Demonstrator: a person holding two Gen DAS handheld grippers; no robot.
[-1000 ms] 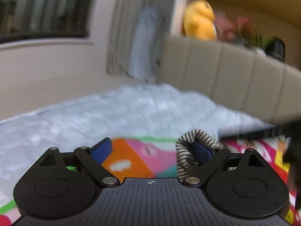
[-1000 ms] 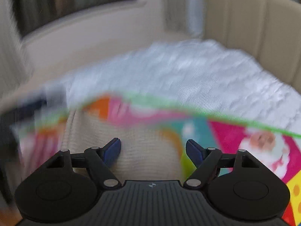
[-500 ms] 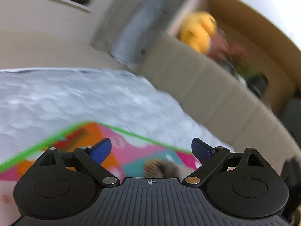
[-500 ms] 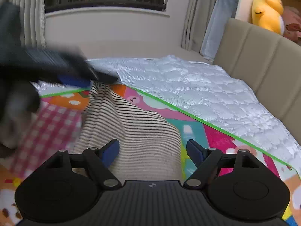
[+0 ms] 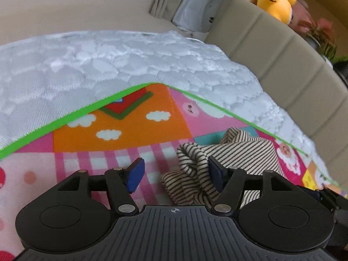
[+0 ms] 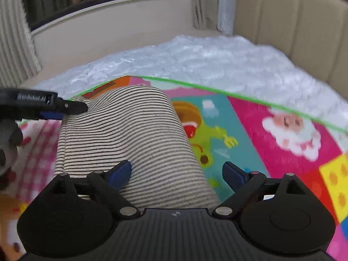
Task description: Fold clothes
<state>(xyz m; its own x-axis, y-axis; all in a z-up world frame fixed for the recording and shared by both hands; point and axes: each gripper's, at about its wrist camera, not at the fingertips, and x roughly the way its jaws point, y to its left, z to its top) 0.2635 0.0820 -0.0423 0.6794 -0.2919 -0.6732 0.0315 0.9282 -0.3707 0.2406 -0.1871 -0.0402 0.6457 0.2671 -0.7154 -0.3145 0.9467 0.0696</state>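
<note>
Left gripper (image 5: 175,171) is sitting spread wide, nothing pinched; striped garment (image 5: 219,163) is bunching against its right finger (image 5: 215,171) on the play mat (image 5: 121,130). Right gripper (image 6: 177,173) is also gaping, hovering over the garment's folded body, its left fingertip over the fabric.

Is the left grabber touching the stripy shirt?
Touching. In the left wrist view, the left gripper is open, and its right finger pad presses against a bunched fold of the striped garment; the other pad is clear.
</note>
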